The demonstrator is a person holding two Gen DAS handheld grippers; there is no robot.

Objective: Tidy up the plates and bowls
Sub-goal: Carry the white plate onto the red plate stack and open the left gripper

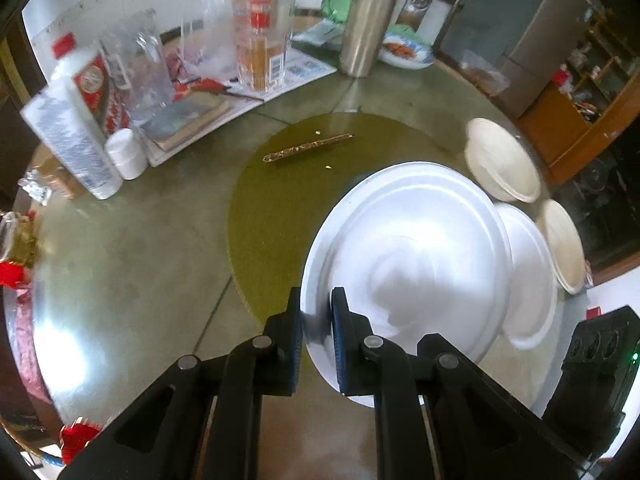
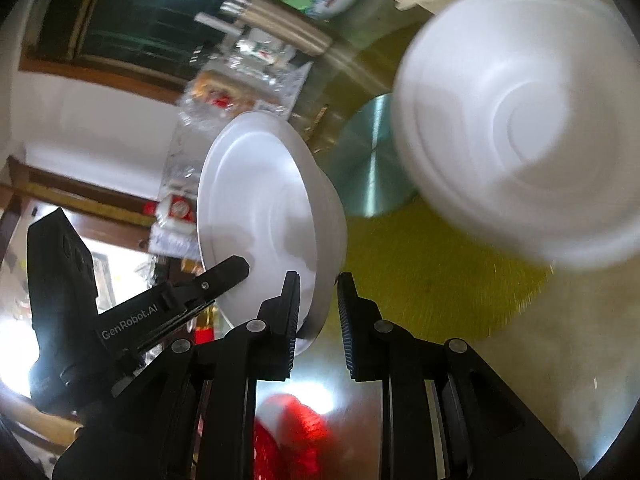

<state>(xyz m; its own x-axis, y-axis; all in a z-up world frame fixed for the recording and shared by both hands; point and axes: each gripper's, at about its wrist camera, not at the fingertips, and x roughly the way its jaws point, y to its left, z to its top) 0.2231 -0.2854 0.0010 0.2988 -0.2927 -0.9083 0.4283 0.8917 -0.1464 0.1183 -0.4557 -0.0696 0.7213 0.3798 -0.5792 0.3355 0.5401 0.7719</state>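
Both jaws closed, each on a white dish rim.
Left gripper [image 1: 316,336] pinches the white plate [image 1: 408,256]; right gripper [image 2: 318,320] pinches the white bowl [image 2: 264,216], cream bowls [image 1: 504,160] at two o'clock.

round glass-topped table [image 1: 132,264] with olive centre disc [image 1: 276,216]. on it: steel flask [image 1: 366,26], white bottles [image 1: 70,128], cream bowls [image 1: 504,160], patterned stick [image 1: 308,147].

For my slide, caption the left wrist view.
Left gripper clamps a white plate's rim above the round table.
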